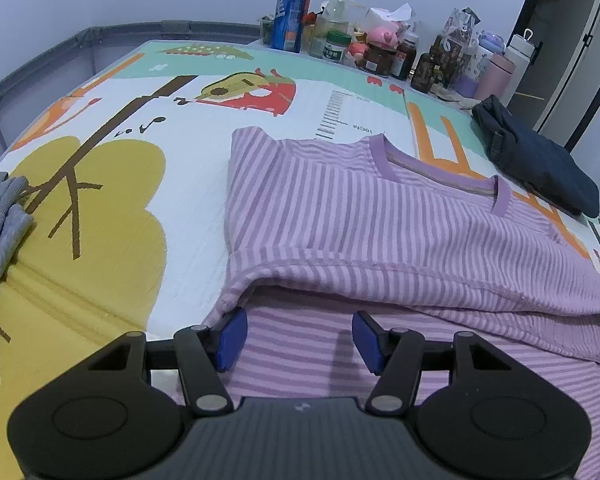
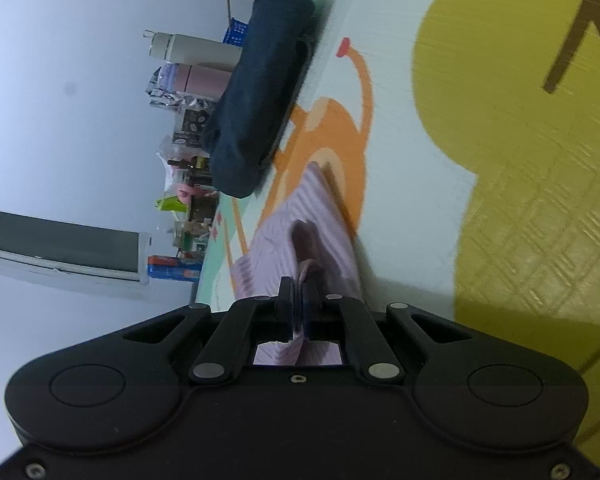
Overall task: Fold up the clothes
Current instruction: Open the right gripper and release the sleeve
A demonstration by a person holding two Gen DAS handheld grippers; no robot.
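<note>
A purple striped shirt (image 1: 380, 220) lies on the printed play mat (image 1: 172, 208), its lower part folded up over the body, collar toward the far right. My left gripper (image 1: 298, 334) hovers open just above the shirt's near layer, blue pads (image 1: 232, 336) apart with only flat fabric beneath them. In the right wrist view, rolled sideways, my right gripper (image 2: 299, 286) is shut on an edge of the purple striped shirt (image 2: 276, 240), which bunches up from between the jaws.
A folded dark navy garment (image 1: 540, 160) lies at the mat's far right. Grey clothing (image 1: 0, 220) sits at the left edge. Bottles, jars and a blue can (image 1: 290, 16) crowd the back edge. A grey padded rail (image 1: 40, 60) borders the mat.
</note>
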